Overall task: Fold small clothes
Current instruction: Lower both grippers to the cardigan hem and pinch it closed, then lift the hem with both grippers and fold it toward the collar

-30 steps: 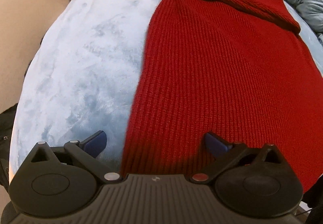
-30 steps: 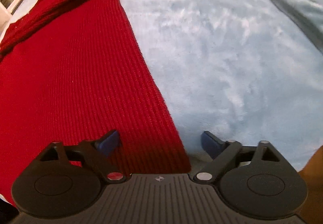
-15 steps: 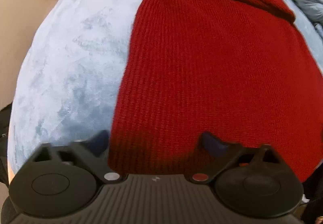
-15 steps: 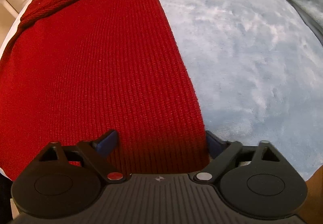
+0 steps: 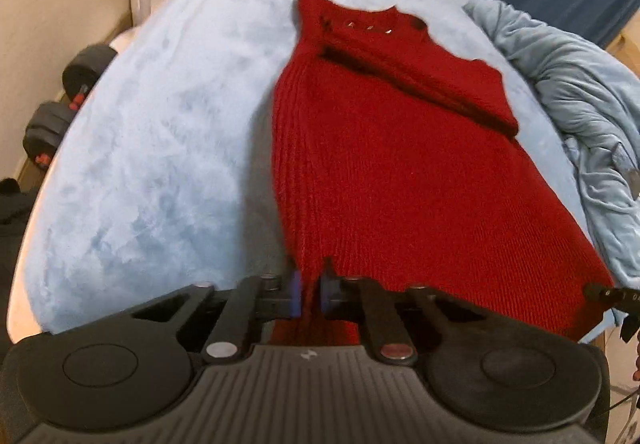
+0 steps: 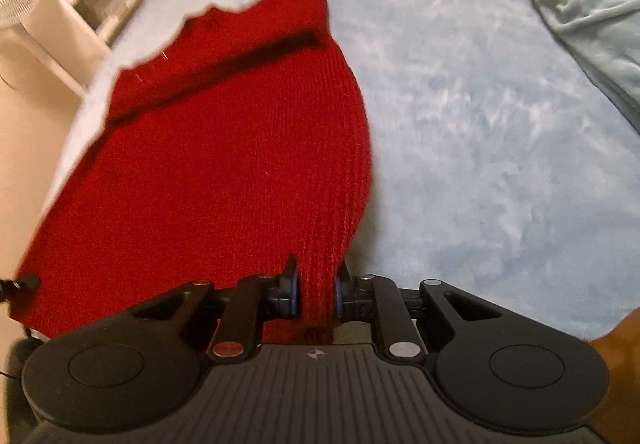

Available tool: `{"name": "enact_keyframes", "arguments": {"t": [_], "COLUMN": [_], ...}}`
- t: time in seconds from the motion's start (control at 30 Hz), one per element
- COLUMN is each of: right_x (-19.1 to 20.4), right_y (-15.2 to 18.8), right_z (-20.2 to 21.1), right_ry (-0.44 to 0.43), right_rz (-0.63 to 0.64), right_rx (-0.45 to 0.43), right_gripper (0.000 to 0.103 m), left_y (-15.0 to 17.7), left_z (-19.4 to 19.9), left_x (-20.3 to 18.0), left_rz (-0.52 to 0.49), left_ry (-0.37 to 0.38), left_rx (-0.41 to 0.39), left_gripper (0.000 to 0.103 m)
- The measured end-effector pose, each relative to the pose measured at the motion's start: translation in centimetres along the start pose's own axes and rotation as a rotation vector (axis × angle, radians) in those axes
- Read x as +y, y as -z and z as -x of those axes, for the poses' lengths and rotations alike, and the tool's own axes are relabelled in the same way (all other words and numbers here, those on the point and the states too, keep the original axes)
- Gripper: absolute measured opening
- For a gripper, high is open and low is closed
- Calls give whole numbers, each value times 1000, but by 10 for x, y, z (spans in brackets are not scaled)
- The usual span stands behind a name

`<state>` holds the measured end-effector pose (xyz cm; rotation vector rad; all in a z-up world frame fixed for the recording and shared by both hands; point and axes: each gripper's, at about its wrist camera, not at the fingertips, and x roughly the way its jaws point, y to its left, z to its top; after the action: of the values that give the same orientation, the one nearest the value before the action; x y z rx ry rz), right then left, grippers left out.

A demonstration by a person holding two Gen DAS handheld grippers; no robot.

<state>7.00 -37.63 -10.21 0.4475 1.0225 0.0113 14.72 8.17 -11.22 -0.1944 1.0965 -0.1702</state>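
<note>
A red knit sweater lies lengthwise on a pale blue plush blanket, its collar end at the far side and its hem at the near edge. The left gripper is clamped on the hem's left corner: its blue-padded fingers pinch a bunched ridge of ribbed knit, and the cloth rises from the blanket into the jaws, leaving a shadowed gap beside the sweater's left edge. The right gripper is likewise closed on the sweater, gripping the hem's right corner, with the knit gathered into vertical folds between its pads. From each grip the sweater runs straight away from the tool toward its collar, where a sleeve lies folded across the chest as a dark-edged band. A crumpled light blue cover sits heaped on the blanket just beyond the sweater's right side. Past the blanket's left edge, dark dumbbells rest on the floor.
</note>
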Motion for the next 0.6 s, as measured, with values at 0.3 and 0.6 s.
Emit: {"name": "enact_keyframes", "arguments": {"t": [0.3, 0.6], "right_x": [0, -7], "right_y": [44, 47], "right_z": [29, 25], "right_ry": [-35, -24], "right_rz": [15, -14], "right_rx": [-56, -36], "right_gripper": [16, 16], "left_y": [41, 50], "left_z": [27, 30], "left_x": [18, 21], "left_rz": [18, 1], "left_ry": [4, -10], "left_rx": [3, 3], "left_gripper": [7, 7]}}
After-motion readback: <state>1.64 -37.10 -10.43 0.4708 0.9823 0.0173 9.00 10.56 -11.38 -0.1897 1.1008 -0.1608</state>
